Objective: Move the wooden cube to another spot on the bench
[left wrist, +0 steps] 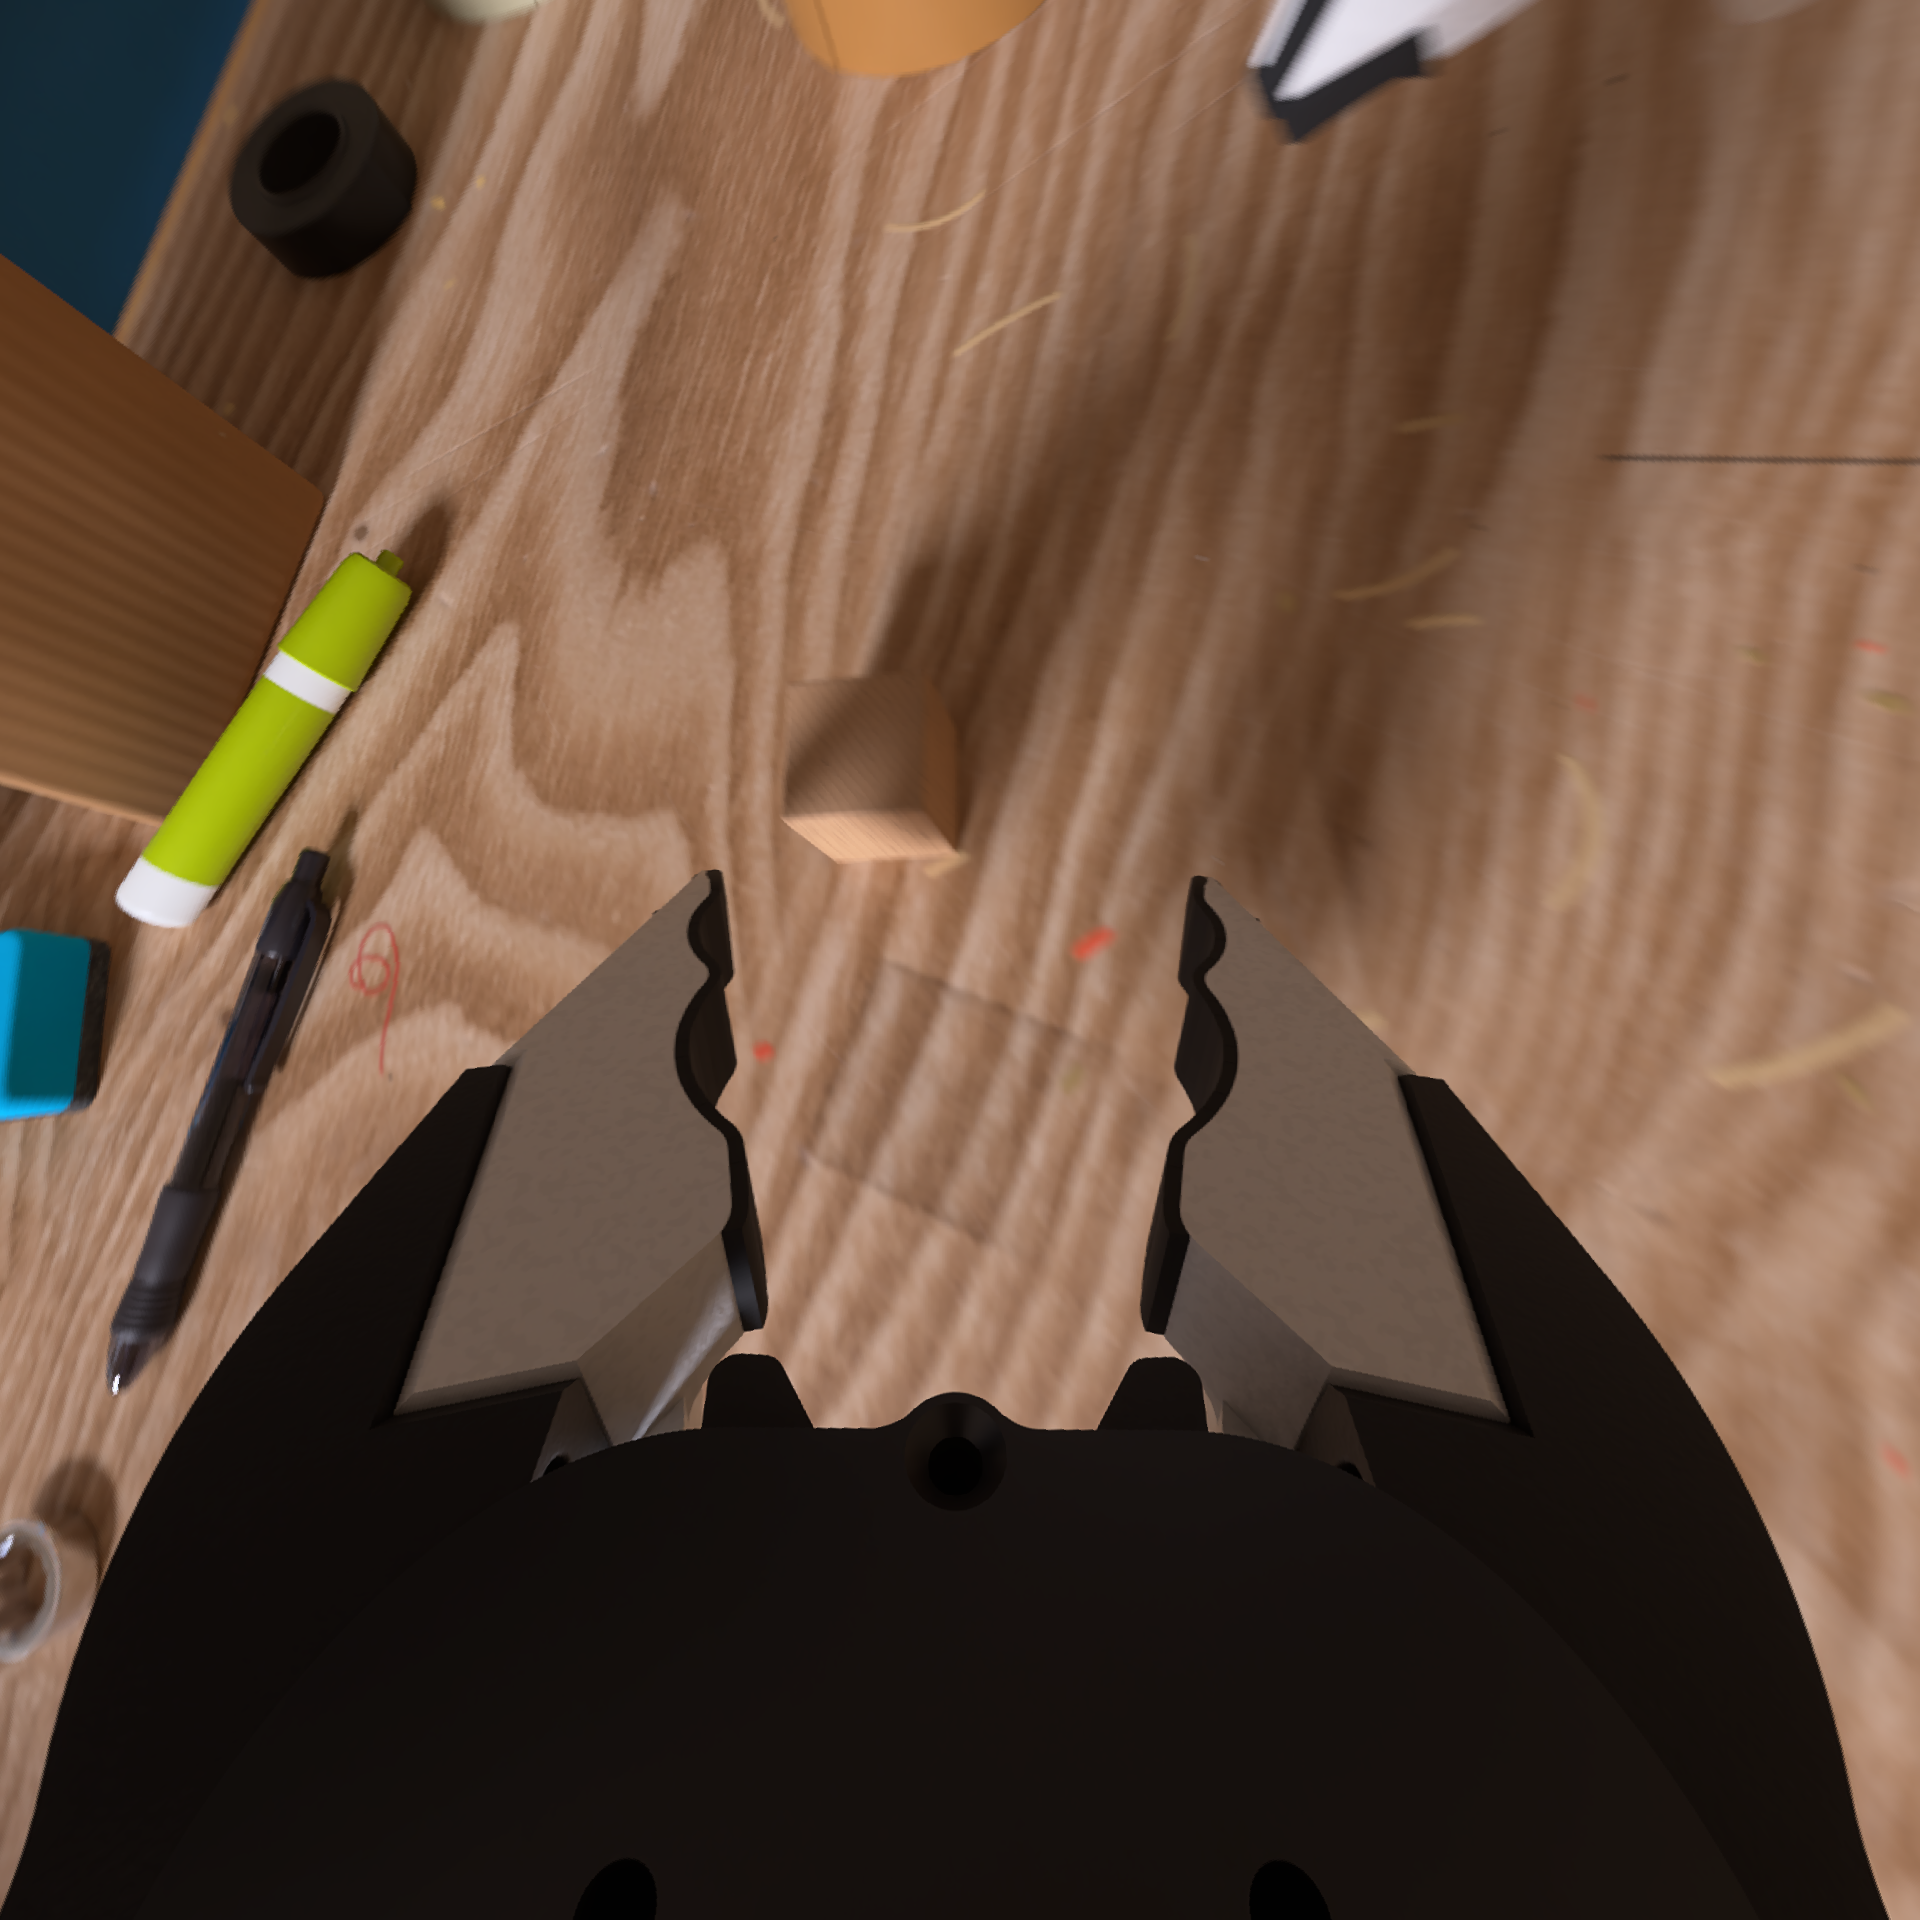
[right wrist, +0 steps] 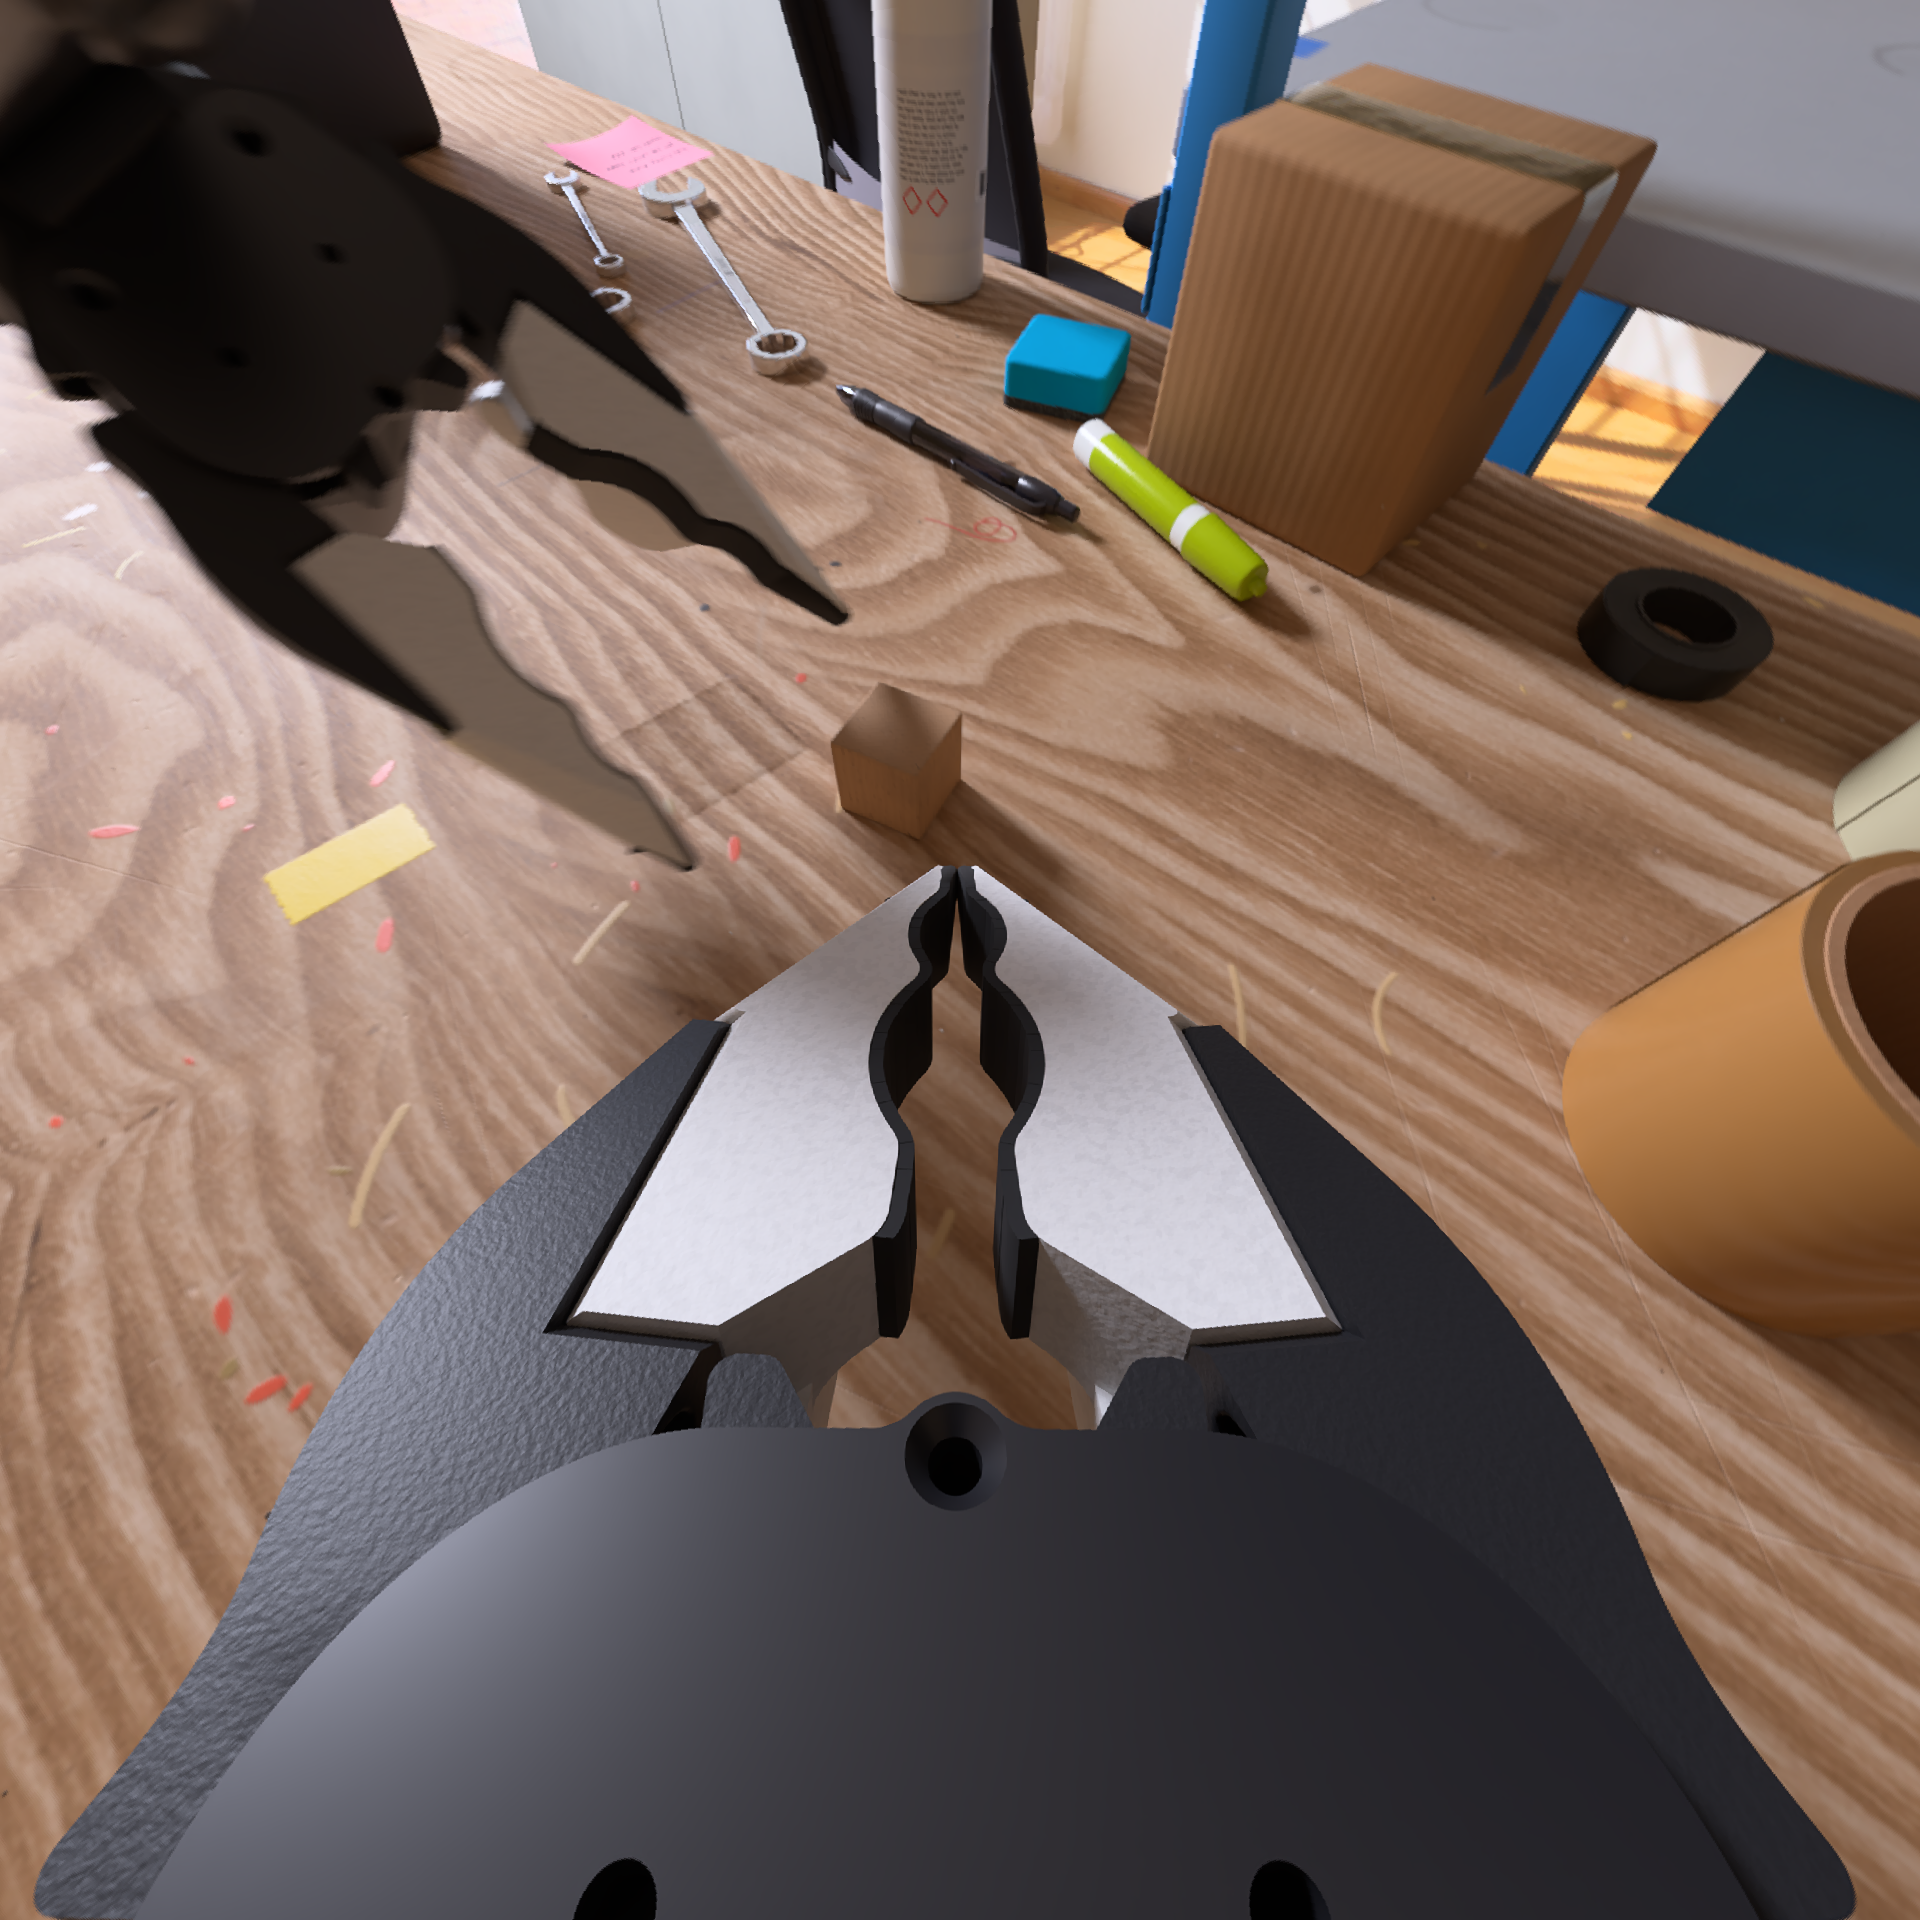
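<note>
The wooden cube [left wrist: 871, 771] stands on the bench [left wrist: 1299, 644] at the centre of the left wrist view, just beyond the tips of the left gripper [left wrist: 956, 883], whose fingers are spread wide and hold nothing. To the left of the frame lie a green marker [left wrist: 272, 734], a black pen [left wrist: 223, 1112] and a cardboard box [left wrist: 114, 582]. In the right wrist view the right gripper [right wrist: 957, 871] is clenched on nothing (its tips meet), pointing at the cube [right wrist: 896, 764] just ahead; the left gripper [right wrist: 764, 732] hangs in the upper left.
</note>
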Controlling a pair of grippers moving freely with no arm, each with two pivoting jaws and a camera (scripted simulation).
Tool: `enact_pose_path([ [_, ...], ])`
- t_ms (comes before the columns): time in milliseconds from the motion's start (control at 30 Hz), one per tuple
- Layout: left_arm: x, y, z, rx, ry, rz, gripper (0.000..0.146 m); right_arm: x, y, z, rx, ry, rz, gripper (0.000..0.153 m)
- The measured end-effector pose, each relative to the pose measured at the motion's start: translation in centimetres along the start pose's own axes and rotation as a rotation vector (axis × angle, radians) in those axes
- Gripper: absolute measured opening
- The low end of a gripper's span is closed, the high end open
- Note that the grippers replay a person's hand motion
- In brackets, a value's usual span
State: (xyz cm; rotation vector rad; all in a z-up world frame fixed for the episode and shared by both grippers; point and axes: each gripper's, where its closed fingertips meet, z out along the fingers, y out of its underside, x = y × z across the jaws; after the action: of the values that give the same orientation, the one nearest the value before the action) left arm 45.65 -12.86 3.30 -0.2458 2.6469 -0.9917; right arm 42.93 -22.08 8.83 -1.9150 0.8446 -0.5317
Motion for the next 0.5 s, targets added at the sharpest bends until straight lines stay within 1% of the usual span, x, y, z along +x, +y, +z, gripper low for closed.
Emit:
enact_pose_path([
  [100,-1.5,-0.5,2.7,-0.045,0.060,-0.062,0.077,0.6,0.7,0.0,-0.014,0.010,0.009,0.000],
  [200,-1.6,-0.8,3.7,-0.058,0.167,-0.175,0.072,0.6,0.5,-0.2,-0.009,0.008,0.012,0.000],
  [233,-1.6,-0.9,3.8,-0.052,0.183,-0.196,0.070,0.5,0.3,-0.4,-0.003,0.005,0.010,0.000],
  [300,-1.8,-0.8,3.9,-0.051,0.177,-0.194,0.063,0.2,0.0,-0.6,0.006,0.004,0.001,0.000],
  [333,-1.9,-0.8,3.9,-0.056,0.162,-0.175,0.057,0.1,-0.2,-0.7,0.007,0.005,-0.006,0.000],
  [400,-1.7,-0.7,3.8,-0.057,0.157,-0.142,0.040,-0.2,-0.4,-0.8,0.004,0.010,-0.024,0.000],
  [433,-1.6,-0.7,3.8,-0.058,0.153,-0.133,0.034,-0.3,-0.4,-0.8,0.001,0.013,-0.033,0.000],
  [500,-1.5,-0.7,3.8,-0.064,0.147,-0.109,0.034,-0.4,-0.4,-0.8,-0.003,0.018,-0.045,0.000],
])
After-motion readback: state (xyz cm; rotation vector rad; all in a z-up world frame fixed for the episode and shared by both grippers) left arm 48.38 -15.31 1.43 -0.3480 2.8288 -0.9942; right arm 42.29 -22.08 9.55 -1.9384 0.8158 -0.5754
